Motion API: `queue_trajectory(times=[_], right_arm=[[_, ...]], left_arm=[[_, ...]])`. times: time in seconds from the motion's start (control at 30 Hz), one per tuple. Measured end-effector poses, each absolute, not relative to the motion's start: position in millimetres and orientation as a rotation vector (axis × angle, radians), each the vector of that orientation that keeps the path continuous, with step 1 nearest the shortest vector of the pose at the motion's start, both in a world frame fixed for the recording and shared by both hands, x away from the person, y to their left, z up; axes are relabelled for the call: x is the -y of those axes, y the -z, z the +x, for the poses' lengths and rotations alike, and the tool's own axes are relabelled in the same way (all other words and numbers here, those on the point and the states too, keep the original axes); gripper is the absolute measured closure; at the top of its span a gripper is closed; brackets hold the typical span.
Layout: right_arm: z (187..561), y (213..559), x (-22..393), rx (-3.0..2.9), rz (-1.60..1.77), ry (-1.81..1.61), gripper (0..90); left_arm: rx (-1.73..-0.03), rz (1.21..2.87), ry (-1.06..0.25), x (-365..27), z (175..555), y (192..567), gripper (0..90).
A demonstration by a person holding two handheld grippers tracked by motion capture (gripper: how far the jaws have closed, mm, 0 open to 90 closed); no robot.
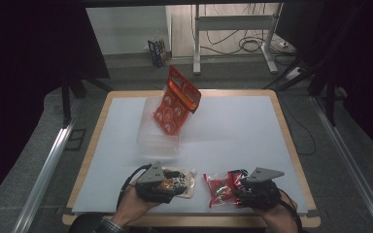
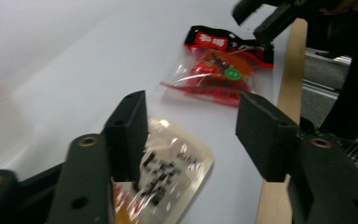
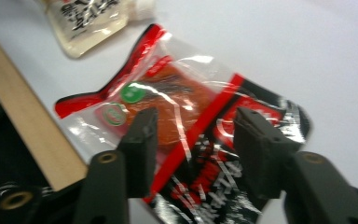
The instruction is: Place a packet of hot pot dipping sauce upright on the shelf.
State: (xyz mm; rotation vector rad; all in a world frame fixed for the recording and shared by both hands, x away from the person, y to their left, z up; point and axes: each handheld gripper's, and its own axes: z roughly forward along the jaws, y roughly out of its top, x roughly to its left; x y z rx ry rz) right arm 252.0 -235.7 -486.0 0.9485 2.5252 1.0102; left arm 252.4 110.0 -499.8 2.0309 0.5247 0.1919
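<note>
here the left gripper (image 2: 191, 135) hangs low over the near edge of the table (image 1: 233, 126), jaws half apart with nothing pressed between them; one pad sits just over the pale snack pouch (image 2: 168, 172) with the dark print, which lies flat on the white surface under it. the right gripper (image 3: 193, 144) is in much the same state, jaws apart and straddling the red-and-black snack packet (image 3: 182, 107) without pinching it. in the high view the two packets, the pale one (image 1: 184, 182) and the red one (image 1: 221, 189), lie side by side near the front rim, close but apart, each with its own gripper, left (image 1: 172, 182) and right (image 1: 243, 187), right beside it.

judging from this, the step in hand is getting a clean pinch on each flat packet. both are thin, slippery film, so a grip on a crimped edge or a corner should hold better than one across the puffed middle. bring one jaw tip down against the table beside the seam and close slowly, so the film gathers rather than skids away. the red packet lies close to the wooden rim (image 3: 28, 116), so a push outward could slide it off.

farther out, a clear plastic bin (image 1: 158, 136) stands mid-table with an orange multipack (image 1: 175, 104) leaning out of it, tilted; that looks the likely place for these packets.
</note>
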Motion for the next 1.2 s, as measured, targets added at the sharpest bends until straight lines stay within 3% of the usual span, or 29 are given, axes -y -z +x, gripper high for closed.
queue_trajectory(times=[0.33,0.8,1.2], right_arm=[[262,486,261,-2.458,1.013,-1.018,28.6],[266,491,271,-2.459,1.039,-1.06,12.2],[262,491,267,-2.508,1.08,-1.092,5.1]], left_arm=[[-0.434,2.037,-0.062,-61,270,509,88.6],[-0.401,2.173,-0.079,-11,276,530,89.8],[-0.439,2.259,-0.063,-19,273,535,90.0]])
